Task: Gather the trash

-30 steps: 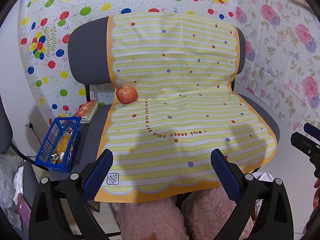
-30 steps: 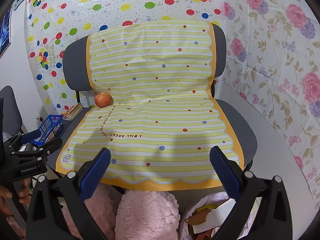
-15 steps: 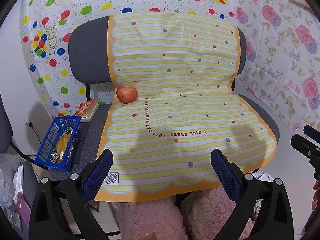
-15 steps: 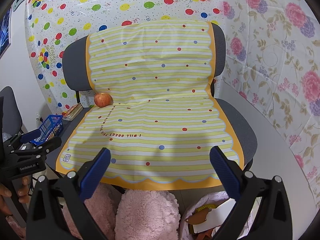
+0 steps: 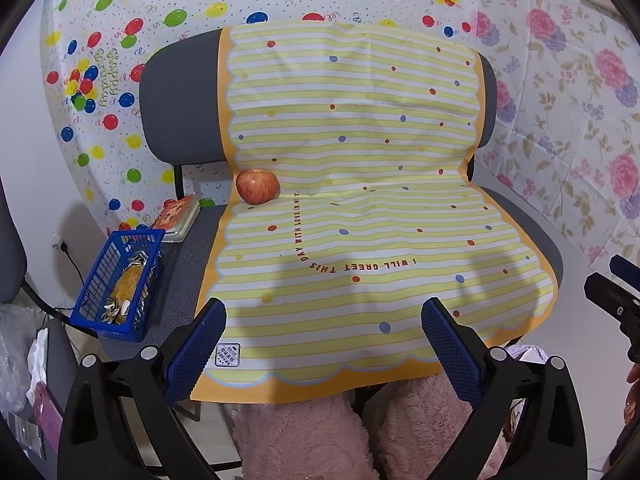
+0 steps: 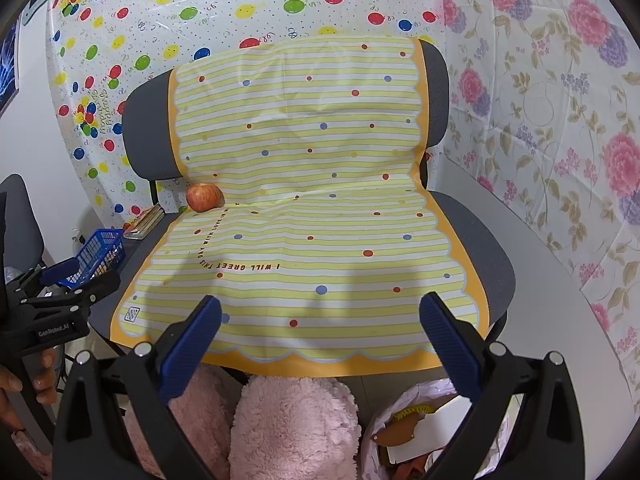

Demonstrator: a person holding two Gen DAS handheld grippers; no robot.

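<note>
Red round apple (image 5: 257, 185) rests at the far left of the yellow striped plastic sheet (image 5: 360, 208), well beyond the left gripper (image 5: 324, 340) and right gripper (image 6: 320, 336); both jaws gape wide, empty.

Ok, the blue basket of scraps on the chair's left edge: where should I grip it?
Take the blue basket by its near short rim, coming from above with the left gripper, one finger inside and one outside. It stands upright with its top open, the scraps lie low inside, and the lattice walls look thin enough to pinch.
</note>
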